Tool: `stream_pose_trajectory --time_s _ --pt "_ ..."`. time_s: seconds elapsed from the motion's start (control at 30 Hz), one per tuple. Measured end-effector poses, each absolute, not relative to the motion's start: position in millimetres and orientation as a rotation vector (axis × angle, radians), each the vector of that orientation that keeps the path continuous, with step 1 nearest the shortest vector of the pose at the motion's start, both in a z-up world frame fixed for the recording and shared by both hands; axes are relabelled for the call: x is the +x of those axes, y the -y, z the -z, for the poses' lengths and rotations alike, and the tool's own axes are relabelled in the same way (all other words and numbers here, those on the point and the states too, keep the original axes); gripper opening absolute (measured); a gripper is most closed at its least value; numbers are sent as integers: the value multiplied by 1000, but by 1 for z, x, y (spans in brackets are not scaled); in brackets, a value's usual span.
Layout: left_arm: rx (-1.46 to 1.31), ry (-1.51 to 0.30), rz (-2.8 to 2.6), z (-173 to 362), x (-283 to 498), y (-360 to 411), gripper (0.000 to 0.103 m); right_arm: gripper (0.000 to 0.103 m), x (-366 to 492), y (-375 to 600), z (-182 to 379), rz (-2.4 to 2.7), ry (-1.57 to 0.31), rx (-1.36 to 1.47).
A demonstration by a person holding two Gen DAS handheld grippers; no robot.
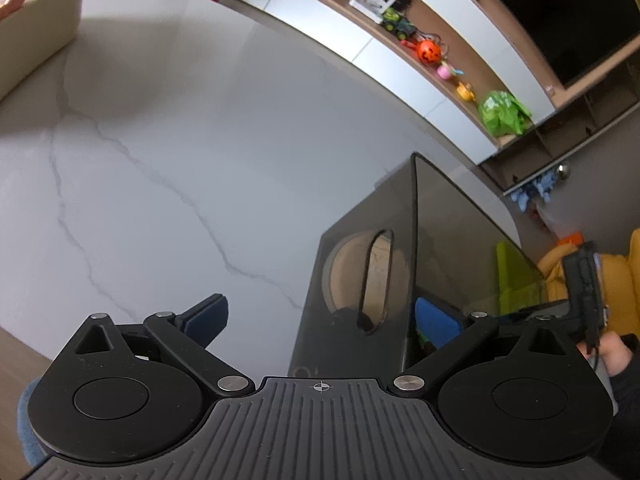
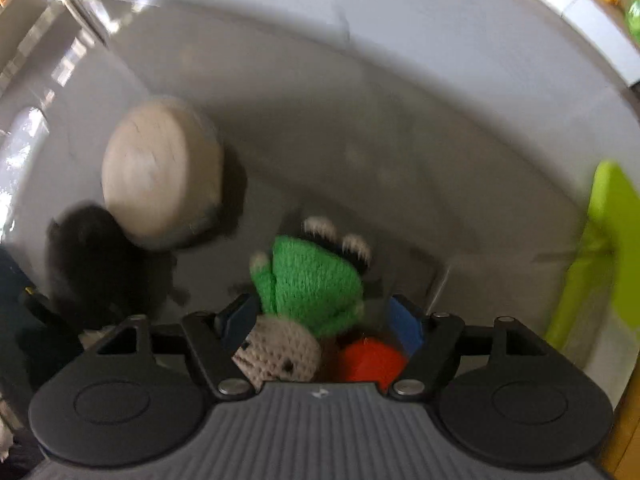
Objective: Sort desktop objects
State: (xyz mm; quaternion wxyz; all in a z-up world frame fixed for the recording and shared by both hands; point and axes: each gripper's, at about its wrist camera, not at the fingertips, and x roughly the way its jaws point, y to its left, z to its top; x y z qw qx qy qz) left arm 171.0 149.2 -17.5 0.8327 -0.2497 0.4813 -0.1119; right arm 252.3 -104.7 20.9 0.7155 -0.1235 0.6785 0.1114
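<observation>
In the right wrist view my right gripper (image 2: 320,324) is shut on a crocheted doll (image 2: 308,276) with a green sweater, beige head and orange part. It hangs inside a smoked, see-through box (image 2: 400,160), above its floor. A round wooden piece (image 2: 160,172) and a black object (image 2: 96,264) lie in the box at left. In the left wrist view my left gripper (image 1: 322,322) is open and wide, standing at the near corner of the same dark box (image 1: 352,280). One fingertip (image 1: 208,318) is outside it; the other shows through its wall. The right gripper (image 1: 584,292) appears beyond the box.
The box stands on a white marble table (image 1: 180,160). A cream container (image 1: 36,20) holding an orange item sits at the far left, with a hand beside it. A lime-green sheet (image 2: 600,240) stands at the box's right side. Shelves with toys (image 1: 428,52) run behind the table.
</observation>
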Motion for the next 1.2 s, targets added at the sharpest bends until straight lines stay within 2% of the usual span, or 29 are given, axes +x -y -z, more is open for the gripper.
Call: stream_pose_trajectory --time_s 0.07,0.13,0.2,0.27,0.3,0.33,0.4,0.57,0.67,0.73,0.83,1.0,1.1,1.2 --pt "-517 -1016 236 15 168 -149 102 68 254 107 -14 -270 -1543 -204" --pt "-514 -1005 229 11 165 -151 102 53 255 104 -10 -304 -1548 -158" --pt "-508 -993 225 7 163 -152 102 49 251 93 -14 -361 -1505 -199" --pt "-496 -985 221 2 162 -153 102 39 247 87 -26 -375 -1458 -192" --pt "-492 -983 219 1 162 -152 102 25 245 84 -33 -382 -1435 -188" --pt "-491 -981 217 -1 163 -152 102 19 244 81 -39 -390 -1414 -184" --pt "-485 -976 217 -5 163 -148 102 21 244 79 -43 -419 -1439 -174" --pt "-433 -914 219 -31 162 -136 102 43 240 91 -53 -343 -1442 -180" --pt "-361 -871 305 -59 165 -112 102 56 237 121 -52 -332 -1325 -117" --pt "-300 -852 389 -76 168 -89 102 66 218 143 -83 -332 -1193 -61" --pt "-262 -1059 502 -60 195 -36 103 73 190 180 -105 -322 -998 39" --pt "-188 -1424 641 -23 240 51 103 73 145 255 -124 -204 -777 286" --pt "-115 -1578 530 17 254 81 102 77 121 304 -142 -166 -686 467" --pt "-85 -1647 454 47 260 89 102 84 102 326 -127 -181 -613 577"
